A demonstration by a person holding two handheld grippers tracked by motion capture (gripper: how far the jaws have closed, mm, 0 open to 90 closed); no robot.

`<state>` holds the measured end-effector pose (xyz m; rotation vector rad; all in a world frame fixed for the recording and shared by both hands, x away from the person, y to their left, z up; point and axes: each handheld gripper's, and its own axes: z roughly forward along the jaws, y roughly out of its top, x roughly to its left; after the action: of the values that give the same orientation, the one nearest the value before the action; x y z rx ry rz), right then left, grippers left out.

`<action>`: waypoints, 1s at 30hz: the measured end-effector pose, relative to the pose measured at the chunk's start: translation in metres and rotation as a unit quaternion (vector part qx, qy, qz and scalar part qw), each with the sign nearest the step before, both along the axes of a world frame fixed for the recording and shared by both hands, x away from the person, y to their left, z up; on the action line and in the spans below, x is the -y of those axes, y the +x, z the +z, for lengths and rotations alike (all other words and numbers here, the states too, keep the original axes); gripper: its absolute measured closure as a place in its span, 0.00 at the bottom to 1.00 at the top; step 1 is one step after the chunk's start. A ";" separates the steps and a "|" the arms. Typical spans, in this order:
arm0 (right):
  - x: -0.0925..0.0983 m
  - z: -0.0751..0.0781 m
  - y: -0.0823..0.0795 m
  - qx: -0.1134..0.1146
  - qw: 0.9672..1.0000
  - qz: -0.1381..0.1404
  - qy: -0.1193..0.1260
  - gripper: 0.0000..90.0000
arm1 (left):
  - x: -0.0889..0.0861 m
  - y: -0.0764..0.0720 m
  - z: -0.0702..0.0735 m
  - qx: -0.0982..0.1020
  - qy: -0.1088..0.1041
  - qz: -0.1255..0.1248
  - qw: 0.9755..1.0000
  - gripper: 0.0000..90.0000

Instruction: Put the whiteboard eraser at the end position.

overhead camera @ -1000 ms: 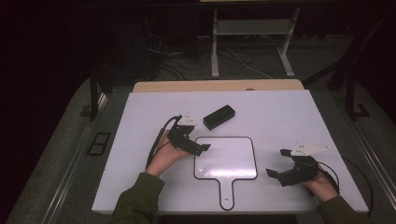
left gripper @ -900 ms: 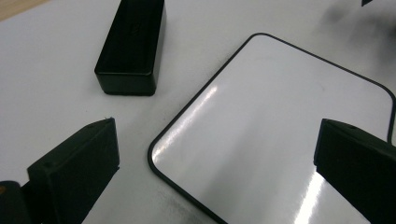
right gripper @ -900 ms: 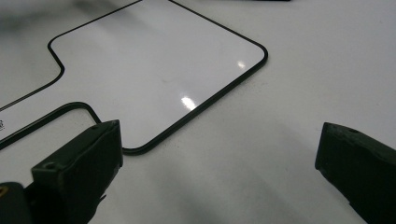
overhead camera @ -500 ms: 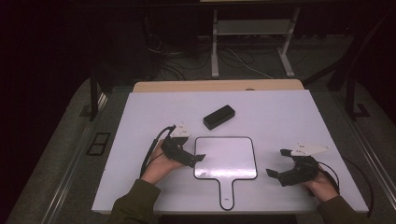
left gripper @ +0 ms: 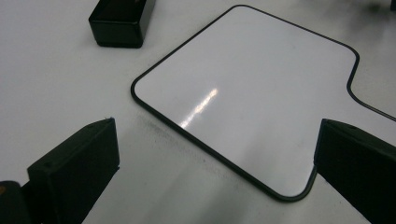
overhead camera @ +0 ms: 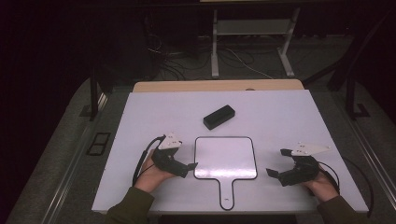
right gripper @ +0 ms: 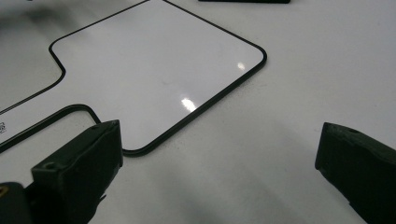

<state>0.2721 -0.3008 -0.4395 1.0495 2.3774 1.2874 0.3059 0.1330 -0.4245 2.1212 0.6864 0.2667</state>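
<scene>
White tabletop under dim light, with a dark floor and metal stand legs beyond its far edge. Left gripper, held in the person's left hand near the surface's near-left corner, has its jaws spread apart and grasps nothing; its tips sit just beside the left edge of the paddle-shaped whiteboard. In the left gripper view the left gripper frames the whiteboard's rounded corner between its two black jaws. Right gripper, held in the right hand near the near-right corner, is likewise spread and empty, a little apart from the whiteboard's right edge; in the right gripper view the right gripper looks across bare tabletop toward the whiteboard's corner. Whiteboard lies flat at the middle of the near half, its handle pointing to the near edge. Black rectangular block rests beyond it, toward the surface's centre, well apart from both grippers.
</scene>
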 end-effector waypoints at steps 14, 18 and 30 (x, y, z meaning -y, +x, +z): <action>0.000 0.000 -0.001 0.000 1.000 0.000 -0.001 0.00 | -0.018 -0.014 -0.007 0.000 -0.006 0.016 1.000 0.00; 0.000 0.000 -0.001 0.000 1.000 0.000 -0.001 0.00 | -0.023 -0.017 -0.009 -0.002 -0.005 0.020 1.000 0.00; 0.000 0.000 -0.001 0.001 1.000 -0.002 -0.003 0.00 | -0.033 -0.024 -0.017 -0.009 -0.004 0.032 0.999 0.00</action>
<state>0.2713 -0.3005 -0.4391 1.0491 2.3754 1.2779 0.2814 0.1664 -0.4419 2.0990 0.7657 0.2794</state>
